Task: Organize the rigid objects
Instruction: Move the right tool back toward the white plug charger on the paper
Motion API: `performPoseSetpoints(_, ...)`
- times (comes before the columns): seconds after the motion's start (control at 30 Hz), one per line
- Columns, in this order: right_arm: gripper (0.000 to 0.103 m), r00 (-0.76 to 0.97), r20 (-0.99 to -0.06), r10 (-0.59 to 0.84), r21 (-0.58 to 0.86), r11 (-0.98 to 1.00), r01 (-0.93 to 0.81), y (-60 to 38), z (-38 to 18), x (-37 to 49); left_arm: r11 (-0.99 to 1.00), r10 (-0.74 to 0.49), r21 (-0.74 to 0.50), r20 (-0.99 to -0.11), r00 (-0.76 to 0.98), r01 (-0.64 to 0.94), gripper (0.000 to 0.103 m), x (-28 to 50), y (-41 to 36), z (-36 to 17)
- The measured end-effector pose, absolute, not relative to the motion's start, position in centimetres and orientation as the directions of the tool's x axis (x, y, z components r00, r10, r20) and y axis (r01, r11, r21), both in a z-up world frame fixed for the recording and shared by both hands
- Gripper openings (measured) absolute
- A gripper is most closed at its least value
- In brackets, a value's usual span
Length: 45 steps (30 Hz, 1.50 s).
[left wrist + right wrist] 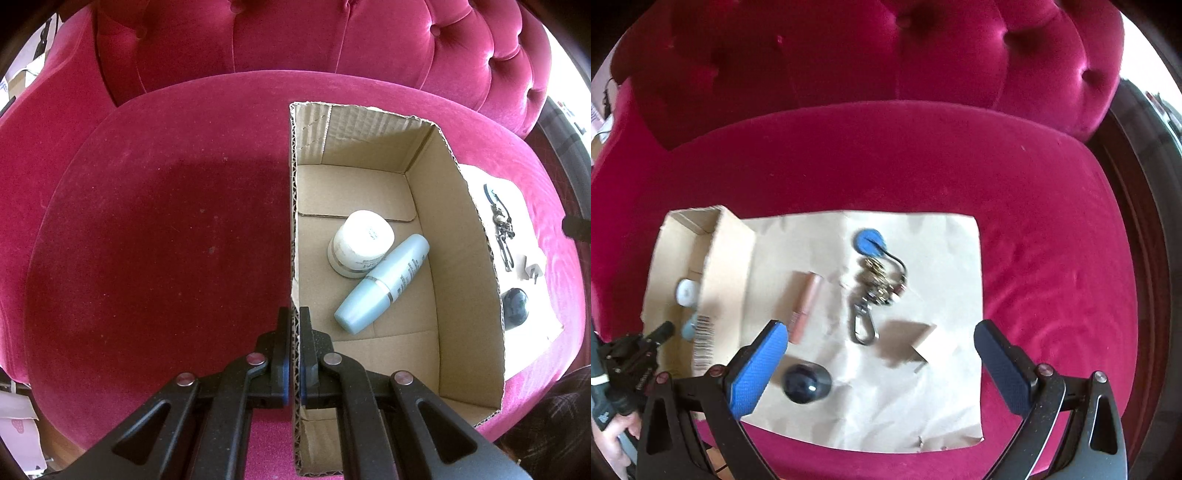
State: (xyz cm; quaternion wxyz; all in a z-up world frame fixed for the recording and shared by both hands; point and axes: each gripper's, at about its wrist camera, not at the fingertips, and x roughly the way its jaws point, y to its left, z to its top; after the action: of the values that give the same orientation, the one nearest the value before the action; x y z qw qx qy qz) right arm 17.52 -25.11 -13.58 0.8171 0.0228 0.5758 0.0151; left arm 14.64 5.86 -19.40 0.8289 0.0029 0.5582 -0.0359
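Note:
My left gripper (294,325) is shut on the left wall of an open cardboard box (373,184) on the sofa seat. In the box lie a white jar (360,240) and a pale blue bottle (384,284). My right gripper (879,347) is open above a sheet of brown paper (942,406). On the paper lie a key bunch (879,284) with a blue tag, a pink tube (805,302), a white plug adapter (931,349) and a dark round object (807,382). The box (724,266) stands left of them.
The crimson velvet sofa seat (147,240) is bare left of the box, with its tufted backrest (332,40) behind. The paper with keys (500,229), adapter (530,271) and dark object (514,308) lies right of the box.

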Motion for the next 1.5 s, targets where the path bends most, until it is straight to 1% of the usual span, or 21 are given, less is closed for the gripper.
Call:
performPoseSetpoints(0.43,0.103,0.325,-0.946,0.008,0.024,0.999,0.046,-27.5,-17.2,16.6,0.997,-0.055,-0.034,-0.926,0.374,0.063,0.003,14.6,5.9,-19.3)
performPoseSetpoints(0.63,0.103,0.333,-0.943,0.008,0.034,0.997,0.07,-28.5,-18.3,16.6,0.997,-0.055,-0.034,-0.926,0.374,0.063,0.003,14.6,5.9,-19.4)
performPoseSetpoints(0.8,0.103,0.291,-0.957,-0.006,0.024,0.995,0.101,-28.8,-20.0,16.9,0.997,-0.054,-0.032,-0.925,0.376,0.065,0.002,14.4,5.8,-19.3)
performPoseSetpoints(1.13,0.103,0.269,-0.963,-0.02,0.02,0.989,0.146,-29.9,-21.4,18.1,0.997,-0.054,-0.033,-0.925,0.375,0.064,0.003,14.6,5.7,-19.4)
performPoseSetpoints(1.27,0.1,0.278,-0.96,-0.022,0.022,0.987,0.156,-30.3,-21.7,18.4,0.997,-0.055,-0.033,-0.925,0.375,0.064,0.002,14.6,5.8,-19.4)
performPoseSetpoints(1.3,0.096,0.277,-0.961,-0.02,0.023,0.988,0.15,-30.4,-22.1,18.5,0.997,-0.055,-0.034,-0.926,0.375,0.064,0.003,14.6,5.8,-19.4)
performPoseSetpoints(1.33,0.089,0.275,-0.961,-0.017,0.024,0.989,0.145,-30.3,-22.0,18.5,0.997,-0.056,-0.034,-0.926,0.374,0.064,0.003,14.6,5.8,-19.4)
performPoseSetpoints(1.4,0.079,0.264,-0.964,-0.013,0.023,0.99,0.136,-30.3,-22.1,18.5,0.997,-0.055,-0.033,-0.926,0.375,0.064,0.003,14.6,5.8,-19.4)
performPoseSetpoints(1.47,0.065,0.253,-0.967,-0.003,0.031,0.991,0.13,-30.3,-22.4,18.6,0.997,-0.056,-0.035,-0.925,0.375,0.062,0.003,14.6,5.8,-19.4)
performPoseSetpoints(1.5,0.048,0.248,-0.969,0.004,0.035,0.992,0.122,-30.2,-22.6,18.7,0.997,-0.056,-0.035,-0.926,0.374,0.063,0.003,14.6,5.8,-19.4)
